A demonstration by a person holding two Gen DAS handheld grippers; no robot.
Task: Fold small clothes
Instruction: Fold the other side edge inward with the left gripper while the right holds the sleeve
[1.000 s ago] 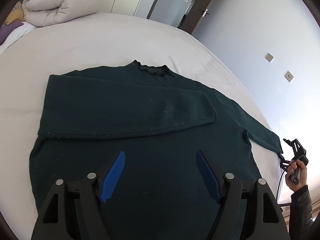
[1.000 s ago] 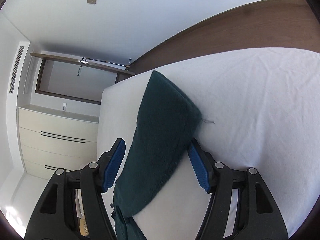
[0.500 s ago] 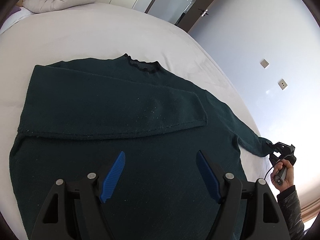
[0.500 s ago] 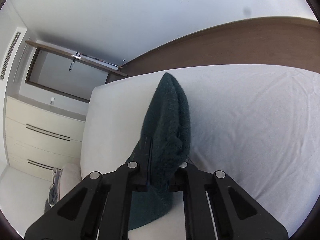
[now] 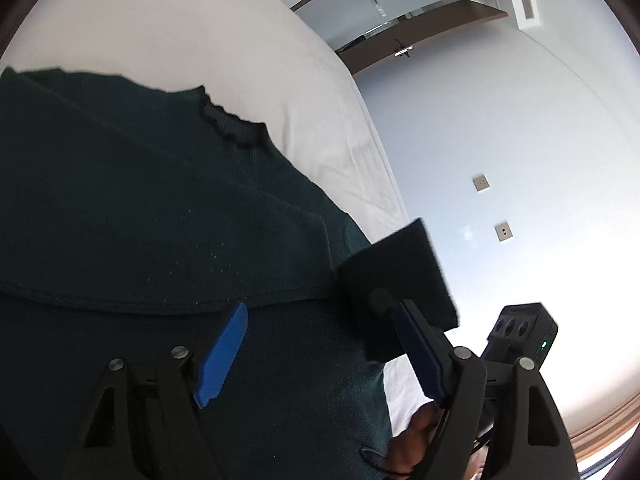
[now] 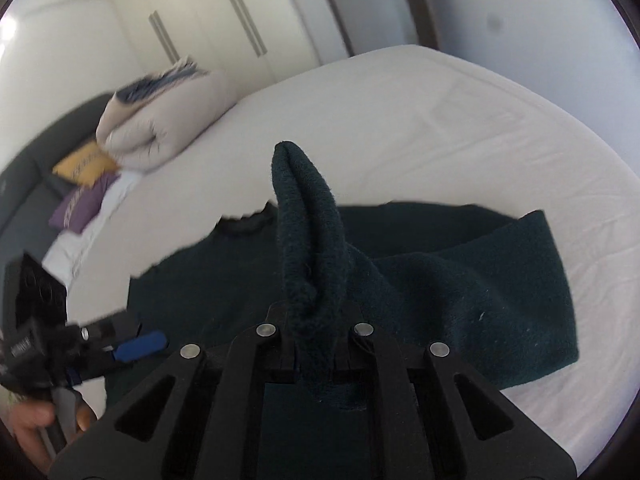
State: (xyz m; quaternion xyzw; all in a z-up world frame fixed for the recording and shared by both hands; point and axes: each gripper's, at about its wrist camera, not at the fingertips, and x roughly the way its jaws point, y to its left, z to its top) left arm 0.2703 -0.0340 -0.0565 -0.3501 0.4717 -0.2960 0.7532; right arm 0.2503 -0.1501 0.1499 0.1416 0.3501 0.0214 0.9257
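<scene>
A dark green sweater lies flat on the white bed, one sleeve folded across its chest. My left gripper is open and empty, hovering low over the sweater's lower body. My right gripper is shut on the cuff of the other sleeve and holds it lifted above the sweater's body; the sleeve trails down to the right. The lifted sleeve also shows in the left wrist view, beside my left gripper's right finger.
A rolled duvet and yellow and purple pillows lie at the bed's far left. Wardrobe doors and a door stand behind the bed. The bed's edge runs along the right by the wall.
My right gripper, shut on the sleeve cuff, has lifted it and swung it inward over the sweater. My left gripper has moved lower and right, still open.
</scene>
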